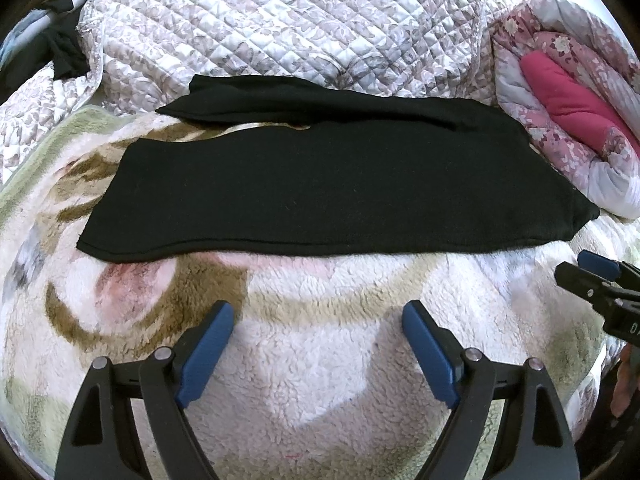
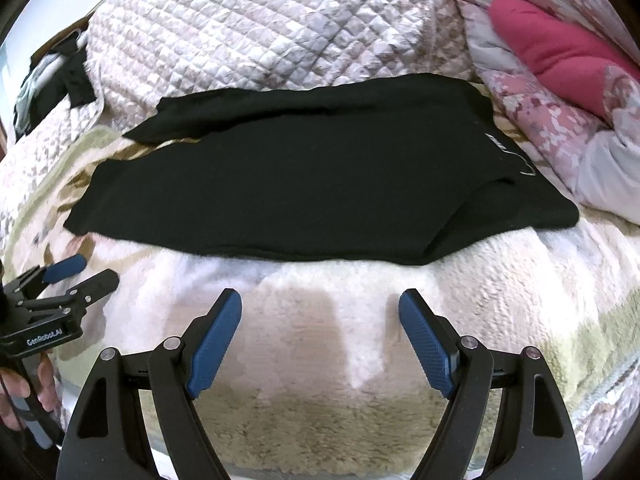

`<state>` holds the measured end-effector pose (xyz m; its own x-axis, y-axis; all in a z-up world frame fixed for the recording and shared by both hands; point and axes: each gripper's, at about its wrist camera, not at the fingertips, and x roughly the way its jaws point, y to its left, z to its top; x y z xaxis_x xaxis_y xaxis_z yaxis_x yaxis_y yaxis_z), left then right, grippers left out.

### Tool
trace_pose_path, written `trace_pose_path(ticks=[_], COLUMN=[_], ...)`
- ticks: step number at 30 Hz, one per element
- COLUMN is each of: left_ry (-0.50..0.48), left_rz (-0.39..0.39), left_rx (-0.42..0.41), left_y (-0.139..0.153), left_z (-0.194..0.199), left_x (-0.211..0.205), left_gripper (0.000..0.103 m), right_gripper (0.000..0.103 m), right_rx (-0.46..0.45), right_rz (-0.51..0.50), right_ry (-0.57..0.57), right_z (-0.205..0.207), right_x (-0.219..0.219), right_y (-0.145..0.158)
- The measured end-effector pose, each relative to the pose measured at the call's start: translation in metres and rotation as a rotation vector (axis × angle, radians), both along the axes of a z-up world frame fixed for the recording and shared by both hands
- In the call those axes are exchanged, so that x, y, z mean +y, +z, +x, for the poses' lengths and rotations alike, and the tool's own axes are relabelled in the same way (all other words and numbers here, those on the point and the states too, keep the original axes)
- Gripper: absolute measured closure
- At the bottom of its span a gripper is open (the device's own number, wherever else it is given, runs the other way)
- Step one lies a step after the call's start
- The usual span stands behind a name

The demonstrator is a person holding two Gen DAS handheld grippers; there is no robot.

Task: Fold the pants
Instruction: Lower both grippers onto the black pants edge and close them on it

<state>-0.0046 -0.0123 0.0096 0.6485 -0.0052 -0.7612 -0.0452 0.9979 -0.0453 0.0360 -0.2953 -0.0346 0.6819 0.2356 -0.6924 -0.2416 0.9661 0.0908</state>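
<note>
A fleecy patterned blanket [image 2: 360, 360] is covering the bed. Black pants [image 2: 300, 184] are lying flat on it, a quilted coverlet [image 2: 260, 32] bunching behind.

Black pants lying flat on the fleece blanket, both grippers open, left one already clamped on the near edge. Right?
Not quite. The left gripper is open but holds nothing: the left wrist view shows its jaws spread over bare fleece blanket, short of the near edge of the black pants. The rest stands: the pants lie flat, and the right gripper is open too.
</note>
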Motion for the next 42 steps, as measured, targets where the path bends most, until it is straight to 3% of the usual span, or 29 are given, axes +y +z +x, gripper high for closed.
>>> trace_pose_path(ticks=[10, 18, 22, 30, 34, 37, 42], left_ry=[0.046, 0.145, 0.211, 0.264, 0.309, 0.361, 0.403], left_rz=[-0.012, -0.068, -0.194, -0.318, -0.403, -0.393, -0.385], left_rx=[-0.023, -0.013, 0.011, -0.019, -0.041, -0.046, -0.061], left_y=[0.004, 0.001, -0.006, -0.008, -0.012, -0.017, -0.019], left_z=[0.004, 0.009, 0.014, 0.028, 0.036, 0.044, 0.056], left_x=[0.014, 0.045, 0.072, 0.099, 0.118, 0.129, 0.138], left_gripper=[0.015, 0.015, 0.017, 0.017, 0.018, 0.026, 0.035], right_gripper=[0.022, 0.022, 0.022, 0.022, 0.034, 0.049, 0.061], right_rx=[0.019, 0.029, 0.034, 0.016, 0.01, 0.014, 0.004], right_rz=[0.097, 0.191, 0.227, 0.346, 0.394, 0.418, 0.427], right_ry=[-0.091, -0.109, -0.125, -0.164, -0.213, -0.252, -0.283], right_z=[0.011, 0.033, 0.044, 0.066, 0.075, 0.079, 0.087], right_x=[-0.034, -0.052, -0.055, -0.071, -0.085, -0.093, -0.106], right_y=[0.002, 0.004, 0.005, 0.01, 0.011, 0.012, 0.014])
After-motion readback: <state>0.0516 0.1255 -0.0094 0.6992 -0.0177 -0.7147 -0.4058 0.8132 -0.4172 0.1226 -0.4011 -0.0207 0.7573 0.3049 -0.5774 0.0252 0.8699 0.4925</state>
